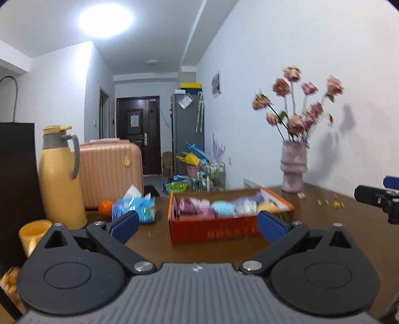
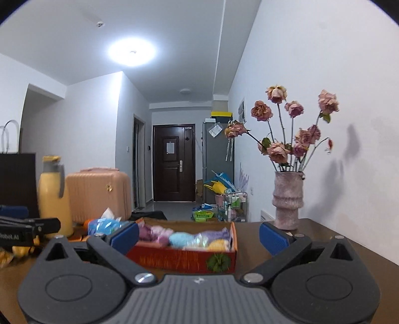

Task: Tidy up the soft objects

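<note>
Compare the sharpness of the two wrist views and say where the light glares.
Left wrist view: motion-blurred, smearing the pink dried roses and the soft coloured bundles in the red cardboard box; the round ceiling lamp blows out white. Right wrist view: sharper, the roses crisp, the same lamp glaring; both views bend walls with fisheye distortion.

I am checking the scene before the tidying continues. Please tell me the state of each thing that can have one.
Left gripper: open, holding nothing.
Right gripper: open, holding nothing.
Red box: lid open, soft items inside.
Tissue pack: opened, one tissue sticking up.
Yellow flask: upright, lid shut.
Vase: upright, holding dried roses.
Suitcase: upright, closed.
Door: closed.
</note>
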The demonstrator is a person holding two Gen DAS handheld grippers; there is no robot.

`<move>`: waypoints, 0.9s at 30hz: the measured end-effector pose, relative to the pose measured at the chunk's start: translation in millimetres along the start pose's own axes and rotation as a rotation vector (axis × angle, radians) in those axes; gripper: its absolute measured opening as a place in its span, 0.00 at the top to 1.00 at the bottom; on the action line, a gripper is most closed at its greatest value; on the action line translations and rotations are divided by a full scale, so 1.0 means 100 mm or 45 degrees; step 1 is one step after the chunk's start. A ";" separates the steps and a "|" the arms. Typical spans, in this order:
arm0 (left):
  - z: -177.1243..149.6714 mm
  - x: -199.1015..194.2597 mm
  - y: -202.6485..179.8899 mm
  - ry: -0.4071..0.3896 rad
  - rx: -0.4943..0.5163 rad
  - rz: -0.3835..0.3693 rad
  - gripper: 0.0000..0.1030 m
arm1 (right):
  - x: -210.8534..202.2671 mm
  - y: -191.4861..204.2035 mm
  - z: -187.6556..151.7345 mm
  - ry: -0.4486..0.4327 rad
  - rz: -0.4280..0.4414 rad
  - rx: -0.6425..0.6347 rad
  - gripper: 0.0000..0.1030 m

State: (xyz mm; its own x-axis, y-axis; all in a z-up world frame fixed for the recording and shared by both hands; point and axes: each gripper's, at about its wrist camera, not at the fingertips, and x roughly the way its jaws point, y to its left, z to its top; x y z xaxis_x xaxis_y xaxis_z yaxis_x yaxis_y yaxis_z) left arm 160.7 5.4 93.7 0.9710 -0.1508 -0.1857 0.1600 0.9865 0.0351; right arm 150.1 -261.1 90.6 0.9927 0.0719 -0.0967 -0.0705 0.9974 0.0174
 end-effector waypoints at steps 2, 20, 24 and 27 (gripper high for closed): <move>-0.17 -0.24 0.00 0.002 -0.004 0.001 0.00 | -0.27 0.04 -0.16 0.012 0.027 0.017 0.00; -0.66 -1.05 -0.16 0.029 0.065 0.089 0.00 | -0.94 0.37 -0.84 0.186 0.067 0.046 0.00; -0.69 -1.03 -0.14 0.036 0.058 0.099 0.00 | -0.91 0.38 -0.83 0.191 0.078 0.058 0.00; -0.70 -1.03 -0.11 0.042 0.043 0.103 0.00 | -0.89 0.38 -0.83 0.197 0.080 0.060 0.00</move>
State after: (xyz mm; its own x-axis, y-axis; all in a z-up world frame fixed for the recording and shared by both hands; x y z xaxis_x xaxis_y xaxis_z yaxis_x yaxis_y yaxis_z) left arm 46.9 14.8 43.9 0.9746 -0.0684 -0.2132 0.0880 0.9926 0.0840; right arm 50.6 -228.3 17.1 0.9593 0.1383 -0.2462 -0.1237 0.9896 0.0742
